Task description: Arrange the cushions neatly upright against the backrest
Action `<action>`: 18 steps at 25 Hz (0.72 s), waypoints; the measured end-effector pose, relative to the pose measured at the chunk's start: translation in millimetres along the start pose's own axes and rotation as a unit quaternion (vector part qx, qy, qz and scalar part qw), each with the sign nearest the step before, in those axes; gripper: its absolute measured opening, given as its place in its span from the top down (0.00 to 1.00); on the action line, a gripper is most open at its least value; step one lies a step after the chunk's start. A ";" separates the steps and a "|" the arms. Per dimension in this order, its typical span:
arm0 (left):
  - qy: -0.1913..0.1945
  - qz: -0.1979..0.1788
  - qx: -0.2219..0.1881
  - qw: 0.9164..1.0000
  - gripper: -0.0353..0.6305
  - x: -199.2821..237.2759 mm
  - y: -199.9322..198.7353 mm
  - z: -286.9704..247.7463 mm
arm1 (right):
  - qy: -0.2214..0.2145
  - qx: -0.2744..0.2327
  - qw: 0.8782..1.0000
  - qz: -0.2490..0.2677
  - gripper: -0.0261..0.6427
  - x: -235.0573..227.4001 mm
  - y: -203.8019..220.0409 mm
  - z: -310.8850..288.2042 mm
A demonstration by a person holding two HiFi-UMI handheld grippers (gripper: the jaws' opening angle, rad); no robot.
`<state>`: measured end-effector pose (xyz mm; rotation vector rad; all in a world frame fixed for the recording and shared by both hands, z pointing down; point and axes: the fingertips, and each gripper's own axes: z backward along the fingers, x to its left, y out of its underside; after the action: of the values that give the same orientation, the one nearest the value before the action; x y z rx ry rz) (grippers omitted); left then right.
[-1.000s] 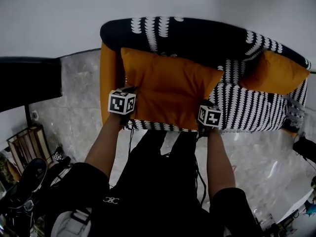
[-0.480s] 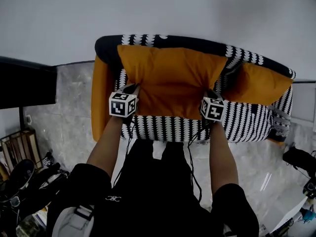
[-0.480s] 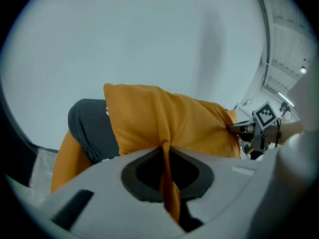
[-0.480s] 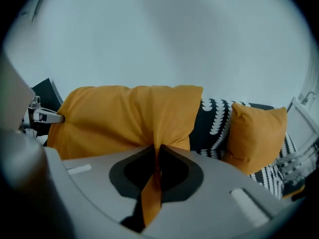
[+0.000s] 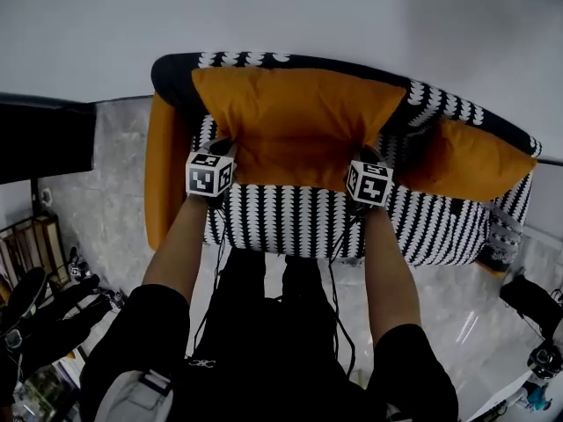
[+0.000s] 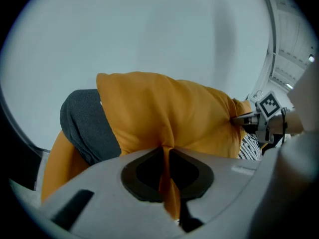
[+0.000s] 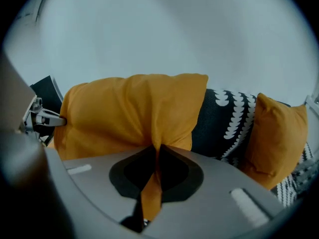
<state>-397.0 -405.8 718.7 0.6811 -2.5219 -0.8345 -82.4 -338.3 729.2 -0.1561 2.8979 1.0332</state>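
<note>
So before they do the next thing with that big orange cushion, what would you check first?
1. Left gripper shut on a fold of the big cushion: ok.
2. Right gripper shut on the same cushion's other lower corner: ok.
3. Big cushion's top edge lying along the backrest: ok.
4. Big cushion's lower edge set down on the seat, so that it would stay up if let go: cannot tell.
5. Small cushion at the right end standing upright: not ok, it leans tilted in the corner.
</note>
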 end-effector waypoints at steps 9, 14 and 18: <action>0.001 -0.007 0.011 1.000 0.92 -7.9 38.0 -29.9 | 0.004 0.007 1.000 0.008 0.92 -16.5 37.0 -17.9; -0.013 0.013 0.000 1.000 0.84 27.5 46.7 -46.3 | -0.010 -0.013 1.000 -0.027 0.86 -6.3 40.3 -43.8; -0.036 0.036 0.008 0.999 0.63 50.4 57.7 -30.5 | -0.008 -0.014 0.998 -0.064 0.67 -6.9 44.1 -41.2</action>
<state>-440.6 -406.7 788.6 0.5718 -2.6031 -0.8302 -81.5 -329.9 789.4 -0.3274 2.8171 1.0498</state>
